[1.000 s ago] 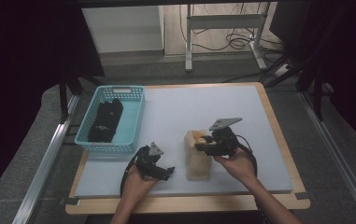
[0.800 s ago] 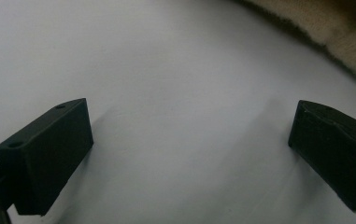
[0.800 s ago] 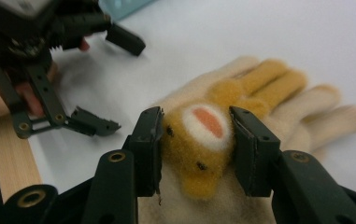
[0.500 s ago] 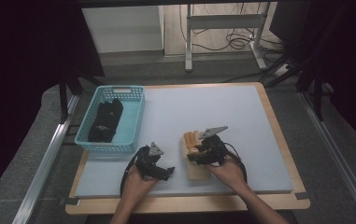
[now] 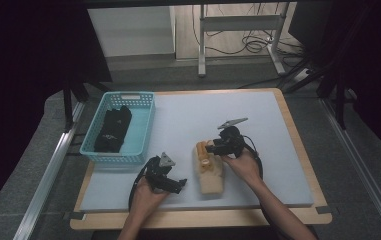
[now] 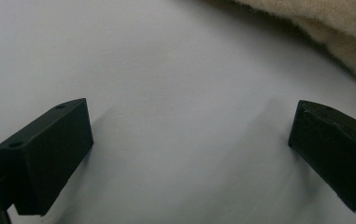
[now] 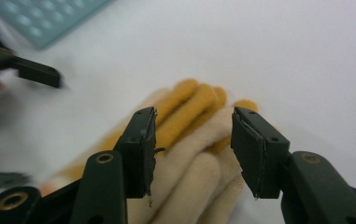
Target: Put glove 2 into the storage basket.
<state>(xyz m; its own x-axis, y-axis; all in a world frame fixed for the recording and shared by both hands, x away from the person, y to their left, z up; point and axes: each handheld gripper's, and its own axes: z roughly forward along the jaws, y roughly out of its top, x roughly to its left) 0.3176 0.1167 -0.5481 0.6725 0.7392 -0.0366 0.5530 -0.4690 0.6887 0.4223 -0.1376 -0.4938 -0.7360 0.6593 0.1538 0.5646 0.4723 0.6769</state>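
On the pale surface [image 5: 258, 130], cream-and-orange gloves [image 5: 209, 167] lie near the front edge. My right tool [image 7: 193, 154], half-open and just closing, straddles the fingertips unpinched; my left tool [image 6: 189, 154] waits wide beside them. Gripping shallow could lift one glove alone.

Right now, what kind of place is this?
Probably a lab or test bench for recording handling work: a board-topped table with dark screens at both sides, loose cables on the floor, and a hand-held gripper beside a glove.
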